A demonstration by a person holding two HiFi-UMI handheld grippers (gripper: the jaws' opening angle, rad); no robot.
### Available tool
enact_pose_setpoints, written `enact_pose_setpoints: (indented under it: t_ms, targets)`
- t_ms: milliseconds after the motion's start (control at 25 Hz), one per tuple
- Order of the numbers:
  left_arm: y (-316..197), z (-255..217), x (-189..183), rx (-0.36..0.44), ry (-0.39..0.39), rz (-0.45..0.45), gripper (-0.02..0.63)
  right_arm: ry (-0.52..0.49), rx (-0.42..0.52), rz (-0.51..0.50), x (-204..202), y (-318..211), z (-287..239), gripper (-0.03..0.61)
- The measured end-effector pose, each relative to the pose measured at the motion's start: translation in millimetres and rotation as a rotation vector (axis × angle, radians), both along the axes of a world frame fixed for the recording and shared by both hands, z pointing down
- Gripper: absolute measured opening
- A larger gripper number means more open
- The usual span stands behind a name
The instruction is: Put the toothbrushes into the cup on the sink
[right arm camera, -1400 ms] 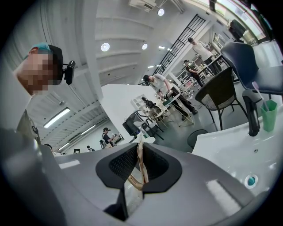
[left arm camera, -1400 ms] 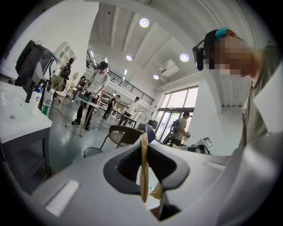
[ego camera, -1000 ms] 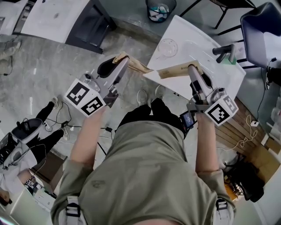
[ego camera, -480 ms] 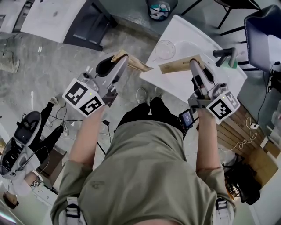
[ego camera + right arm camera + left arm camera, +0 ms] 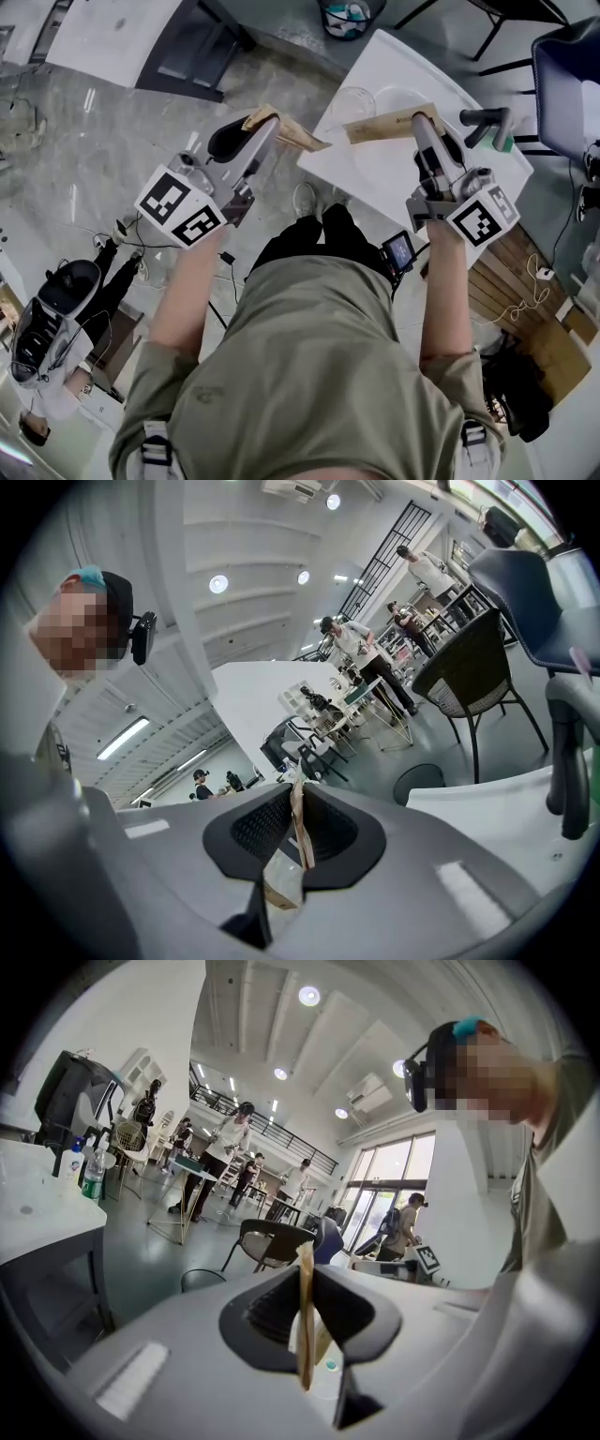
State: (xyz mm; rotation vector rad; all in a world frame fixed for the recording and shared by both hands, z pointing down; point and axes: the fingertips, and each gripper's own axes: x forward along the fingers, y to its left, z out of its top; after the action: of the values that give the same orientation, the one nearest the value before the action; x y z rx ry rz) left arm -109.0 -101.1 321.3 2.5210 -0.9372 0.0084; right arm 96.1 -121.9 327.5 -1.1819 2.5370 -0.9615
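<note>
Nearest the person, on the floor side of the cup (image 5: 347, 101), the left gripper (image 5: 265, 129) is clamped narrow on a flat brown packet (image 5: 289, 137) (a wrapped toothbrush, by the look of it). In the left gripper view it stands on edge between the pads. This packet hangs off the sink (image 5: 394, 178), over open floor, with its free end pointing toward the cup but well short of it.

On the faucet side of the cup, the right gripper (image 5: 422, 122) grips a second brown packet (image 5: 384, 127) just as tightly. That packet lies roughly level above the sink, its free end near the cup; how high it sits over the rim I cannot tell.

The right packet is the better one to go first. It needs tipping until the free end points down, centring over the cup's mouth, then lowering past the rim before the jaws ease apart. The clear cup looks light, so a sideways nudge could topple it; a straight descent is safer. The left packet should wait clear of the cup.

Beyond the cup stand the faucet (image 5: 483, 120) and, farther off, a bin (image 5: 347, 14).
</note>
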Motion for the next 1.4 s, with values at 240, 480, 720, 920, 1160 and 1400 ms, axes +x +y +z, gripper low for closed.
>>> enact_pose_setpoints:
  t_ms: [240, 480, 720, 920, 1160, 1400]
  targets:
    - [-4.8, 4.7, -0.7, -0.023, -0.005, -0.003, 0.046, -0.003, -0.006, -0.001, -0.1, -17.6, 2.7, 0.049]
    - [-5.9, 9.1, -0.8, -0.034, -0.009, -0.002, 0.046, 0.007, 0.005, -0.014, -3.1, -33.0, 5.7, 0.049]
    - [-6.8, 12.2, 0.8, -0.046, -0.014, -0.009, 0.045, 0.021, 0.008, -0.025, -4.3, -44.7, 9.3, 0.049]
    - [-4.5, 11.0, 3.1, -0.050, -0.019, -0.010, 0.046, 0.024, 0.004, -0.026, -3.0, -47.1, 11.8, 0.049]
    - [1.6, 10.3, 4.5, -0.054, -0.024, -0.014, 0.045, 0.031, 0.000, -0.022, -1.1, -48.8, 16.3, 0.049]
    - [2.7, 12.6, 4.8, -0.061, -0.023, -0.026, 0.045, 0.055, 0.006, -0.030, -1.8, -53.5, 23.4, 0.049]
